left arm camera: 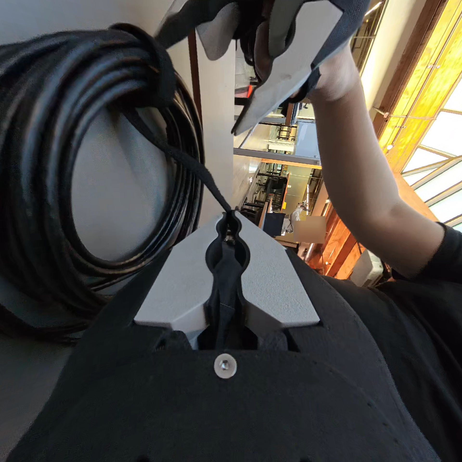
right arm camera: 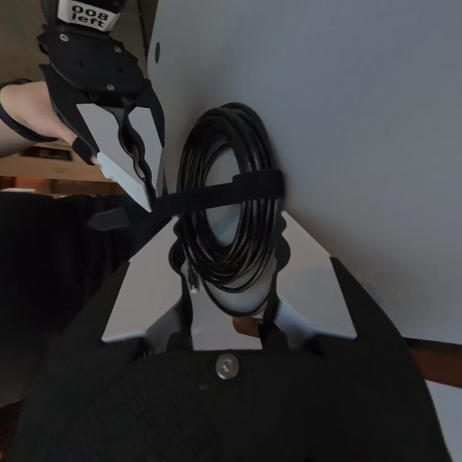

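Coil of black cable (right arm camera: 230, 200), wound in many loops, held upright in the air close beside a pale grey surface (right arm camera: 350, 125); whether it touches that surface cannot be told. A connector plug (right arm camera: 193, 280) with a pale tip hangs at the lower left of the coil in the right wrist view. A black fabric strap (right arm camera: 225, 192) wraps around one side of the coil, its free tail stretched taut away from the loops. Left gripper (left arm camera: 231, 215): jaws together, clamped on the tail of the strap, whose end runs back between the grey fingers (left arm camera: 180, 282); the strap rises from the tips to the wrapped band on the coil. Right gripper (right arm camera: 230, 220): jaws standing on either side of the lower part of the coil, closed against the bundle of loops. In the left wrist view the right gripper appears at top, gripping the coil, held by a bare forearm (left arm camera: 362, 175) with a black sleeve. Beyond: an interior with wooden beams (left arm camera: 337, 237), yellow panels (left arm camera: 425, 87) and distant furniture, blurred.
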A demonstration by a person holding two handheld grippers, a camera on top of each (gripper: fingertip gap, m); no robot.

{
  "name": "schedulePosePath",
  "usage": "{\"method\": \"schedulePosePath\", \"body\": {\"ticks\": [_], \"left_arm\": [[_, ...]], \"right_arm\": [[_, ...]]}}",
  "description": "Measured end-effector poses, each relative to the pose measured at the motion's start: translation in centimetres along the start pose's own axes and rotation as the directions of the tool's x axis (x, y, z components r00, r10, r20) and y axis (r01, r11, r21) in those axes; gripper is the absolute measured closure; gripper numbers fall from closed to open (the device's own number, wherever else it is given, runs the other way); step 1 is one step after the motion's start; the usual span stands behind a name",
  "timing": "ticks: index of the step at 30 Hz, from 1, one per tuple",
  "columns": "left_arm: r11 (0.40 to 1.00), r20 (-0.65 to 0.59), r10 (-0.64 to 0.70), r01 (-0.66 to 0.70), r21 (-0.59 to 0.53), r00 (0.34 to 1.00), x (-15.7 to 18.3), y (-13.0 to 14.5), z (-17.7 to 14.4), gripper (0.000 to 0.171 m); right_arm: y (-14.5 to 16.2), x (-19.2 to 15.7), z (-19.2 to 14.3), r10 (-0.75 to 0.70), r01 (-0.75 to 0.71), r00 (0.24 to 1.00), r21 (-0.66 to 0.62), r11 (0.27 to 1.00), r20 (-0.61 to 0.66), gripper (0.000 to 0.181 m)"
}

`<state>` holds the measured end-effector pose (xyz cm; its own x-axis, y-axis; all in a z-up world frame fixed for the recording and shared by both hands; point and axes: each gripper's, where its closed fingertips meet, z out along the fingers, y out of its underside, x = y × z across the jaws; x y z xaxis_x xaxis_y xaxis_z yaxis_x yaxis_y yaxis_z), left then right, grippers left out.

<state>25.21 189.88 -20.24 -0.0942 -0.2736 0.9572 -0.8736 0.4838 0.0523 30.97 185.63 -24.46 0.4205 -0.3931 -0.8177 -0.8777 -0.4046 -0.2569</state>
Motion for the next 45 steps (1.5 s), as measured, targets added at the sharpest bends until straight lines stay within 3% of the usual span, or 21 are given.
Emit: {"method": "schedulePosePath", "body": {"ticks": [5, 9, 12, 15, 16, 17, 20, 22, 24, 26, 29, 31, 33, 35, 40, 43, 45], "left_arm": [[0.992, -0.099, -0.119, 0.123, 0.034, 0.988, 0.1, -0.6, 0.1, 0.171], [0.981, -0.145, -0.173, 0.184, 0.064, 0.974, 0.3, -1.5, -0.1, 0.171], [0.973, -0.179, -0.203, 0.219, 0.074, 0.963, 0.8, -2.1, -0.1, 0.171], [0.965, -0.203, -0.230, 0.250, 0.078, 0.952, 1.2, -2.6, -0.1, 0.171], [0.964, -0.207, -0.232, 0.253, 0.080, 0.950, 1.3, -2.8, -0.1, 0.171], [0.963, -0.223, -0.230, 0.255, 0.089, 0.947, 1.6, -3.2, -0.2, 0.171], [0.959, -0.299, -0.207, 0.254, 0.126, 0.931, 2.7, -4.9, -1.0, 0.168], [0.974, -0.321, -0.131, 0.182, 0.134, 0.938, 3.4, -6.0, -1.7, 0.166], [0.991, -0.206, 0.015, 0.013, 0.132, 0.978, 2.9, -6.6, -2.1, 0.162], [0.982, -0.049, 0.143, -0.135, 0.131, 0.989, 1.8, -7.9, -2.6, 0.144], [0.965, 0.022, 0.231, -0.232, 0.119, 0.973, 1.7, -9.8, -3.7, 0.144], [0.927, 0.125, 0.360, -0.369, 0.060, 0.925, 0.8, -10.1, -3.9, 0.133], [0.864, 0.215, 0.500, -0.499, -0.064, 0.839, -0.9, -9.5, -3.0, 0.105], [0.802, 0.245, 0.597, -0.554, -0.225, 0.764, -3.0, -8.5, -1.9, 0.101], [0.620, 0.261, 0.772, -0.598, -0.508, 0.579, -6.8, -8.8, -0.9, 0.113], [0.505, 0.213, 0.843, -0.593, -0.627, 0.493, -7.8, -8.3, -0.8, 0.140], [0.440, 0.210, 0.884, -0.589, -0.678, 0.417, -8.1, -8.5, -0.8, 0.146]], "right_arm": [[-0.7, -1.9, -1.3, -0.205, 0.245, 0.953, 0.168, 0.955, -0.222, 0.117], [0.8, -5.0, 0.7, -0.415, 0.485, 0.824, 0.101, 0.869, -0.385, 0.118], [0.8, -5.6, 1.9, -0.478, 0.595, 0.697, 0.059, 0.802, -0.534, 0.124], [-0.5, -5.7, 1.6, -0.474, 0.655, 0.596, 0.051, 0.754, -0.648, 0.139], [-1.0, -6.0, 1.4, -0.468, 0.669, 0.588, 0.070, 0.740, -0.660, 0.152], [-1.2, -6.4, 1.3, -0.472, 0.678, 0.598, 0.094, 0.729, -0.647, 0.169], [-2.3, -6.2, 0.0, -0.398, 0.637, 0.665, 0.203, 0.743, -0.632, 0.173], [-3.3, -6.3, -1.0, -0.352, 0.594, 0.728, 0.285, 0.753, -0.588, 0.176], [-3.8, -5.5, -1.3, -0.332, 0.556, 0.755, 0.283, 0.781, -0.565, 0.180], [-4.0, -4.7, -1.7, -0.335, 0.553, 0.751, 0.265, 0.790, -0.569, 0.181], [-4.5, -3.4, -3.0, -0.271, 0.503, 0.786, 0.319, 0.804, -0.556, 0.181], [-4.8, -2.5, -4.2, -0.222, 0.476, 0.801, 0.365, 0.800, -0.556, 0.181], [-4.9, -1.5, -5.0, -0.193, 0.454, 0.810, 0.384, 0.804, -0.554, 0.181], [-4.8, -0.6, -5.2, -0.178, 0.435, 0.819, 0.389, 0.812, -0.546, 0.181], [-4.9, 0.9, -5.4, -0.145, 0.386, 0.842, 0.393, 0.835, -0.520, 0.181], [-5.0, 1.7, -5.2, -0.112, 0.333, 0.873, 0.414, 0.847, -0.475, 0.181], [-5.1, 2.3, -5.0, -0.083, 0.290, 0.896, 0.433, 0.853, -0.437, 0.181]]}}
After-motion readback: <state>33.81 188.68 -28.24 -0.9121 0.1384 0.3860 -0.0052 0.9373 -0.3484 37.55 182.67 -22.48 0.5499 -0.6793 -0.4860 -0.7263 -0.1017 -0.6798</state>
